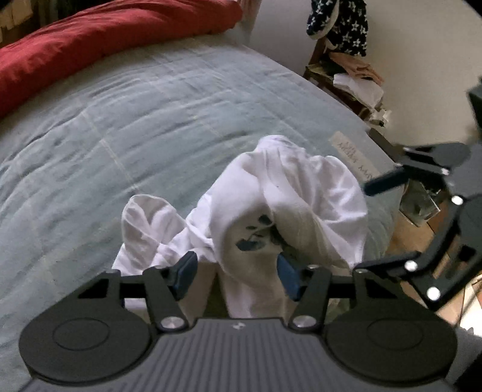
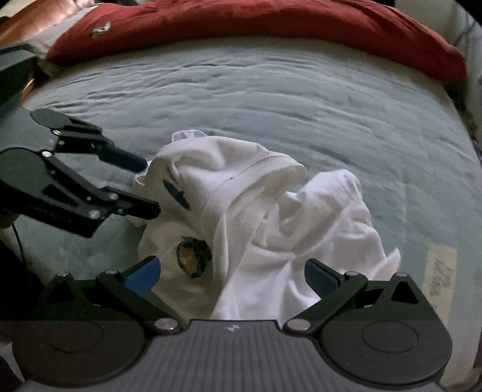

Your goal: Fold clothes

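Your white T-shirt (image 1: pixel 271 211) lies crumpled in a heap on the pale blue bedspread (image 1: pixel 135 126), near the edge of the bed closest to you. In the left wrist view, a dark blue print shows on a fold at the middle of the heap, and a bunched sleeve or hem sticks up at its left side. In the right wrist view, the same T-shirt (image 2: pixel 250 217) shows a ribbed neckline fold on top and a round dark badge with a yellow centre on its near left part.

Your left tongs (image 1: pixel 236 274) point steeply down over the near part of the heap. Their 2 blue pads stand apart with a hanging fold of white cloth between them; the right pad lies against the cloth, but you cannot tell from these views whether both pads press on it. In the right wrist view, the left tongs (image 2: pixel 150 188) reach in from the left, tips at the cloth's left edge.

Your right tongs (image 2: pixel 232 277) stand wide open above the heap, blue pads well apart on either side of the cloth and gripping nothing.

A red duvet (image 2: pixel 271 27) is bunched along the far side of the bed. A paper label (image 2: pixel 441 274) lies on the bedspread beside the T-shirt.
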Available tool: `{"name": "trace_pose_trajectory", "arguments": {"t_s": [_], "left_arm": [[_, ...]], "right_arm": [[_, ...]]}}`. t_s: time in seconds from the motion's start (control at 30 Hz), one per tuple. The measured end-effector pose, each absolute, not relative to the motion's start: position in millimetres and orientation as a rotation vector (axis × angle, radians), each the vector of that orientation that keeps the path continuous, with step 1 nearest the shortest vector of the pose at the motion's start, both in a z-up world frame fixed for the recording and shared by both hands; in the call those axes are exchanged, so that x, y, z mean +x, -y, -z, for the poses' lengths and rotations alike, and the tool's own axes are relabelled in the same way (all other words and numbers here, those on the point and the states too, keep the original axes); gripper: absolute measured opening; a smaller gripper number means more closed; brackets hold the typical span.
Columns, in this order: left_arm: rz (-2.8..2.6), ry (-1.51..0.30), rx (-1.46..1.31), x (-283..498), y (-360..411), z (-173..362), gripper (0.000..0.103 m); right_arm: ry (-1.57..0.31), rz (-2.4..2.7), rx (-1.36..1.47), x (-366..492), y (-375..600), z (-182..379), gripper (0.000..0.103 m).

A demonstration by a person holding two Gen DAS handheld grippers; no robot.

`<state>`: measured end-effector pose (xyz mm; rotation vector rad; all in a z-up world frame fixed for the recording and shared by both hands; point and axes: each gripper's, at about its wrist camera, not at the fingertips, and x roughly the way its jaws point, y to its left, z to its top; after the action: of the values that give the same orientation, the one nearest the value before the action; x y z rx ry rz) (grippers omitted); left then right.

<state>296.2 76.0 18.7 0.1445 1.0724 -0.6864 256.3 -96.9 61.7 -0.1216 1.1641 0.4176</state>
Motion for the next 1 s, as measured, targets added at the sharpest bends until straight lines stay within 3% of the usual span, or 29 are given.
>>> {"name": "trace_pose_trajectory", "arguments": {"t_s": [0.27,0.33,0.4,0.5,0.6,1.0], "left_arm": [[0.678,-1.103,0.187,309.3,-61.3,-22.2,0.056],[0.663,-1.121,0.188,314.4,-53.2,-21.6,0.043],[0.658,-1.131,0.189,318.5,-44.8,-19.9,0.042],[0.65,-1.166,0.219,323.6,-30.0,-14.8,0.018],[0.624,-1.172,0.257,324.0,-22.8,-16.5,0.012],[0.448,-1.124,0.262,333.3,-42.2,-40.9,0.007]], "right_arm": [[-1.207,-0.416,-0.048,258.4,84.3,-61.7,0.103],[-1.203,-0.457,-0.074,260.1,82.4,-63.2,0.103],[-1.201,-0.485,-0.078,263.0,84.7,-63.1,0.103],[-1.222,-0.509,-0.058,270.2,92.7,-59.0,0.103],[-1.236,-0.545,-0.042,274.1,103.5,-56.3,0.103],[-1.239,-0.581,-0.042,296.4,119.1,-47.7,0.103]]}}
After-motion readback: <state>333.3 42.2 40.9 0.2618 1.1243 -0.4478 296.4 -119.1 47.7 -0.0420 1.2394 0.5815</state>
